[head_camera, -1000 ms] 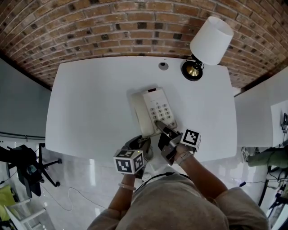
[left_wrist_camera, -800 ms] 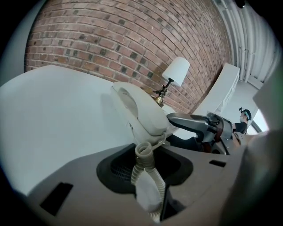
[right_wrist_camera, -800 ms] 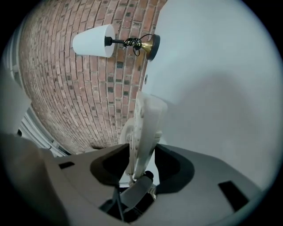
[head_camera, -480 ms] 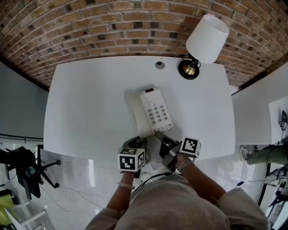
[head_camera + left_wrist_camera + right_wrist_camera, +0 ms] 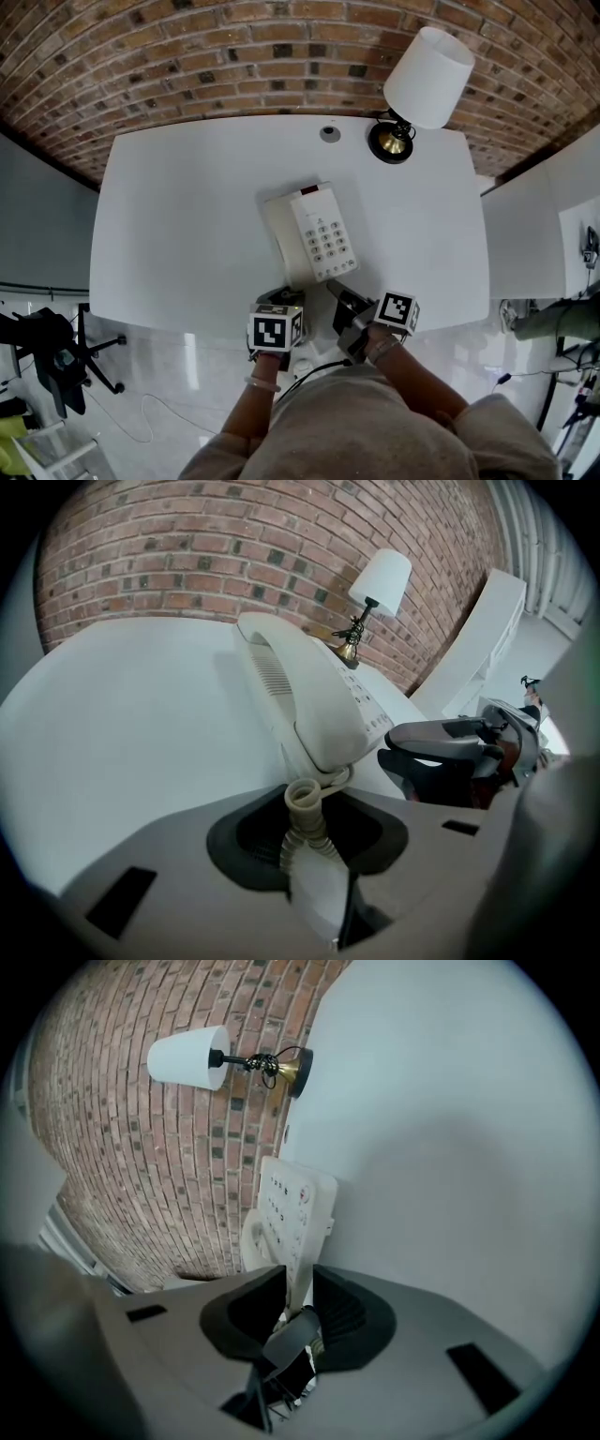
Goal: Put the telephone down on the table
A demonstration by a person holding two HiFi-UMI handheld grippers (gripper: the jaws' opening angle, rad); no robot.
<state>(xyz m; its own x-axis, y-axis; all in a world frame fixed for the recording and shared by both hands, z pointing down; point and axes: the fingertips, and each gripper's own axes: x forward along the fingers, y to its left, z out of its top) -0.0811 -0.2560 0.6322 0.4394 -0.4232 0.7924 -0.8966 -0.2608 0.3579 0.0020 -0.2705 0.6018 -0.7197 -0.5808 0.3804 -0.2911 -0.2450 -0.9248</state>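
The cream telephone lies flat on the white table, handset in its cradle on the left side. Its coiled cord runs off the near end and sits pinched in my left gripper, which hangs at the table's front edge. My right gripper is just off the phone's near right corner. Its jaws have just been closing and hold nothing. In the right gripper view the keypad lies ahead of that gripper.
A lamp with a white shade and brass base stands at the table's back right, next to a small round disc. A brick wall runs behind. A white cabinet stands to the right, an office chair on the floor at left.
My right gripper has drawn back off the phone's near corner toward the table edge, its jaws narrower. The left gripper has sunk a little at the front edge. The phone stays put.
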